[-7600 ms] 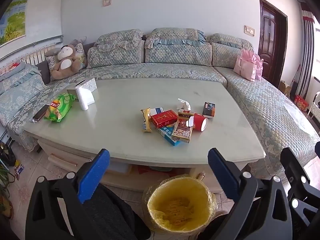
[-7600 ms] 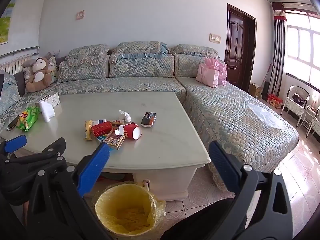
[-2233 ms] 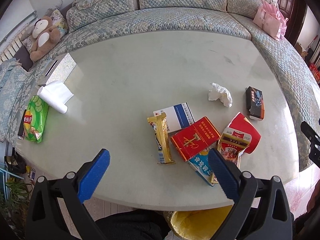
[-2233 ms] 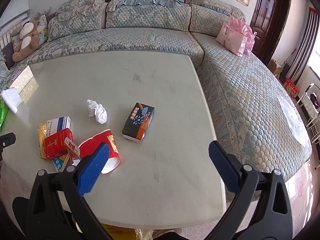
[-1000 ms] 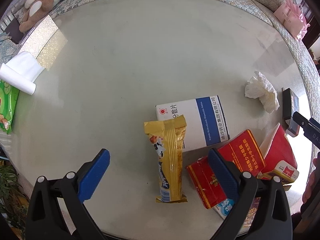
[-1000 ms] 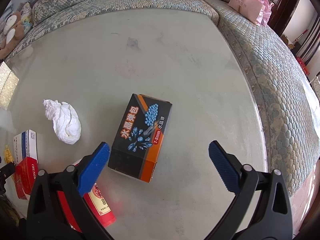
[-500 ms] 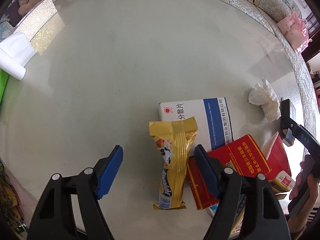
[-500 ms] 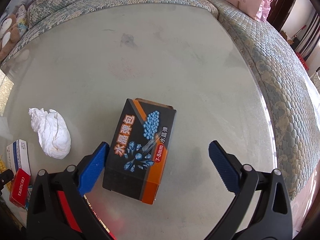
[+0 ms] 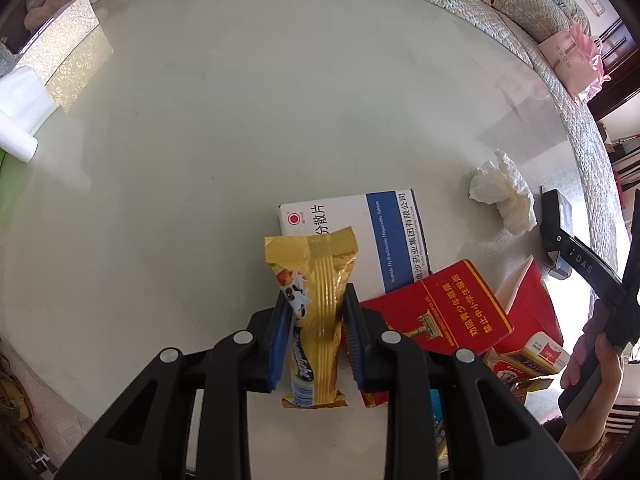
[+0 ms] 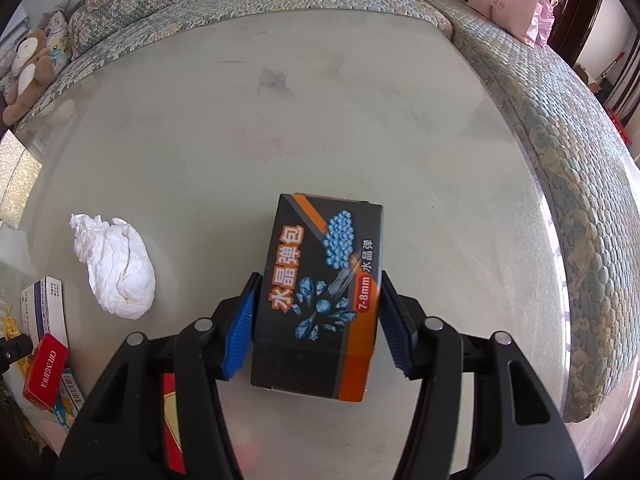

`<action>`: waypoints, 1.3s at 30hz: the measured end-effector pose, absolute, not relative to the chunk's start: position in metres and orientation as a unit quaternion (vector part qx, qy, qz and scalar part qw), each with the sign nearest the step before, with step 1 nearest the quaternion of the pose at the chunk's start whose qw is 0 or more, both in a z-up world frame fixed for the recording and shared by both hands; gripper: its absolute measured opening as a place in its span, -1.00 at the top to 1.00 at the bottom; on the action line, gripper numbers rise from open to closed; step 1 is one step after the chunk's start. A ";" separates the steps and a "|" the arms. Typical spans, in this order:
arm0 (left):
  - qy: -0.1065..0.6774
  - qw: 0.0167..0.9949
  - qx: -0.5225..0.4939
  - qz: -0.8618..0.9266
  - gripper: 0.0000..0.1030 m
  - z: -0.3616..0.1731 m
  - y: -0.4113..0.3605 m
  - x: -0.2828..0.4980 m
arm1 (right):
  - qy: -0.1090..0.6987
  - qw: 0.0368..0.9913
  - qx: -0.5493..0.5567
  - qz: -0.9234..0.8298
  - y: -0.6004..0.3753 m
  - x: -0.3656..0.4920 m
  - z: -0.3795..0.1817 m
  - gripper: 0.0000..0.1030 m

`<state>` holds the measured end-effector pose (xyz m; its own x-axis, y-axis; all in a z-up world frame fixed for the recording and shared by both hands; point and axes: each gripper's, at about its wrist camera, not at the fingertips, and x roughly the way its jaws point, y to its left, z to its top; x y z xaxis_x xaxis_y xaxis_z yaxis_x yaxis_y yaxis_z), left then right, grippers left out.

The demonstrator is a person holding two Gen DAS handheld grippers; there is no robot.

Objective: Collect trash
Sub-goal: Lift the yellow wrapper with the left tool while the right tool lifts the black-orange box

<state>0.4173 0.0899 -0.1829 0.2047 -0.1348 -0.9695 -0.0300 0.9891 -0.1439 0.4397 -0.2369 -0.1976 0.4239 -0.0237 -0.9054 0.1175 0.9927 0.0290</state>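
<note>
Left tongs [image 9: 314,336]: just closed, pads pinching my yellow wrapper [image 9: 314,304] at mid-length on the table [image 9: 200,120]; light, crinkly, slippery, likely to sag. Right tongs [image 10: 316,320]: just closed across my black box [image 10: 320,300], gripping its long sides; stiff card, light, crushable if squeezed.

Blue-and-white carton [image 9: 435,408] below red cigarette pack [image 9: 436,316]: mostly hidden under pack and gripper frame. Red paper cup [image 9: 532,312] right of pack: lower part covered by small packs. Green bag [image 9: 6,168], far left of pack: cut by picture's edge.
</note>
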 end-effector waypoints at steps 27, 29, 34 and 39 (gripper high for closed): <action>0.553 0.831 -0.012 -0.052 0.69 -0.080 0.083 0.358 | 0.450 0.893 -0.025 0.012 -0.202 0.348 -0.083 -0.06; 0.550 0.832 -0.012 -0.068 0.69 -0.069 0.079 0.345 | 0.441 0.897 -0.032 0.025 -0.196 0.330 -0.070 -0.06; 0.540 0.837 0.010 -0.088 0.69 -0.052 0.065 0.306 | 0.430 0.900 -0.050 0.046 -0.181 0.284 -0.051 -0.06; 0.535 0.837 0.022 -0.115 0.69 -0.045 0.051 0.266 | 0.424 0.901 -0.068 0.063 -0.168 0.241 -0.047 -0.06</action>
<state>0.2664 0.0509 -0.0448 0.4009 -0.1690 -0.9004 0.2155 0.9726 -0.0866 0.2405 -0.1676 -0.0468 0.6320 0.0554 -0.7730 -0.1710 0.9828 -0.0694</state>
